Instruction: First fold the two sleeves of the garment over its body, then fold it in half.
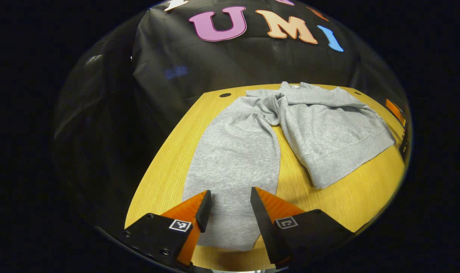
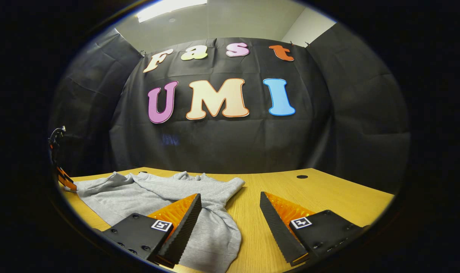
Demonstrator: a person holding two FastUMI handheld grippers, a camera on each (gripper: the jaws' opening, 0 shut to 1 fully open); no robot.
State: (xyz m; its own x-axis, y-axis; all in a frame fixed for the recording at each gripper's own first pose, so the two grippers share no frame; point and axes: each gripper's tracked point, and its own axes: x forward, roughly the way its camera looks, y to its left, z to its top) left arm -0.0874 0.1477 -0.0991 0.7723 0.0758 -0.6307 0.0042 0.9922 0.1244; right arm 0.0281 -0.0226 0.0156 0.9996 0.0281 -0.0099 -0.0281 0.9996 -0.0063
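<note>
Grey garment [image 1: 321,125] spread on wooden worktop [image 1: 351,197], 1 sleeve [image 1: 233,159] stretched out toward the camera in the left gripper view. Left tool [image 1: 230,206] open, hovering over the sleeve's cuff (contact cannot be told). Right tool [image 2: 230,212] open above the worktop, 1 finger [image 2: 184,223] over another sleeve [image 2: 214,227], nothing gripped.

- My left gripper [image 1: 230,210] is showing wedge fingers on black screwed mounts, each wearing a square coded tag.
- My right gripper [image 2: 230,223] is showing ridged pads and the same tags.
</note>
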